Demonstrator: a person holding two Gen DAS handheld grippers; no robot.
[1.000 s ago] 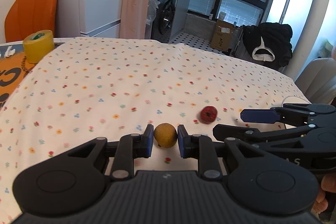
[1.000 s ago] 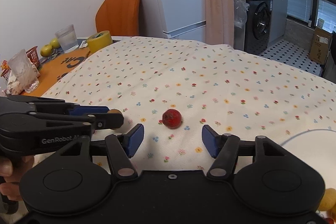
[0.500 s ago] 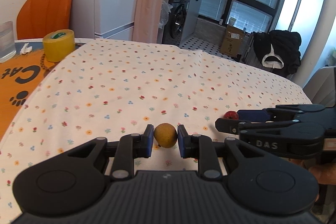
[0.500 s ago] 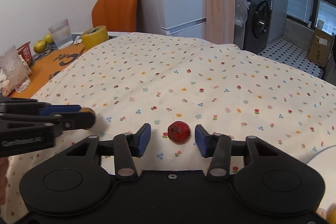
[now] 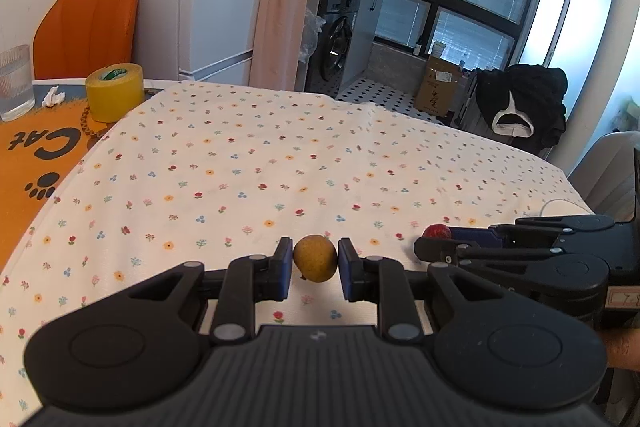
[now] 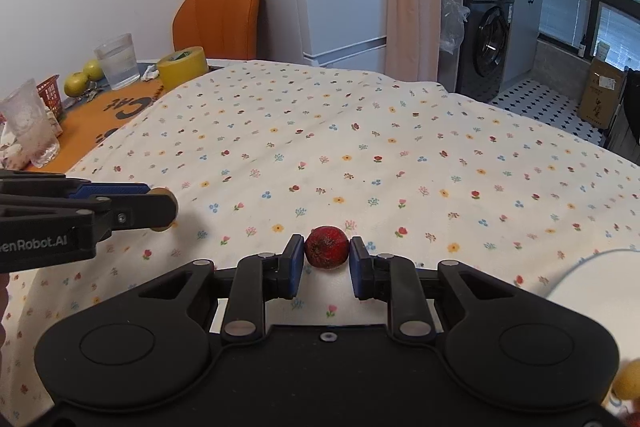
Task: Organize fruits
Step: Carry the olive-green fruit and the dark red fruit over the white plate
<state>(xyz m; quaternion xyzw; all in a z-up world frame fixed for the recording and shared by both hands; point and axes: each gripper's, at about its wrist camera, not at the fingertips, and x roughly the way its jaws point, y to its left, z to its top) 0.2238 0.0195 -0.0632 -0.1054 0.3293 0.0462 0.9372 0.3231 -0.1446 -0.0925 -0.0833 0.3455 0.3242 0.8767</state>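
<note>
Both grippers are loaded at once here. The left gripper [image 5: 315,262] has its jaws pinched narrow on a small brown-yellow fruit [image 5: 315,258], pads touching its two sides across the widest part, which keeps a round thing from squirting out. The fruit looks slightly off the floral cloth [image 5: 248,163], though whether it hangs clear I cannot tell.

Over at three o'clock from it, the right gripper [image 6: 326,254] is clamped on a small red fruit [image 6: 326,247], again pad to pad across the middle. Its underside is just at the cloth; lifted or resting, hard to call.

At four o'clock in the right wrist view, a white plate rim [image 6: 580,267] pokes in, with something yellow and something red at the frame's lower corner. My read: that plate is the likely collection spot, so both fruits probably head that way. Far at ten o'clock sit a yellow tape roll [image 6: 182,67], a glass [image 6: 117,61] and two green-yellow fruits [image 6: 76,83] beside a red basket [image 6: 51,97].

Risk: squeezing soft fruit too hard.
</note>
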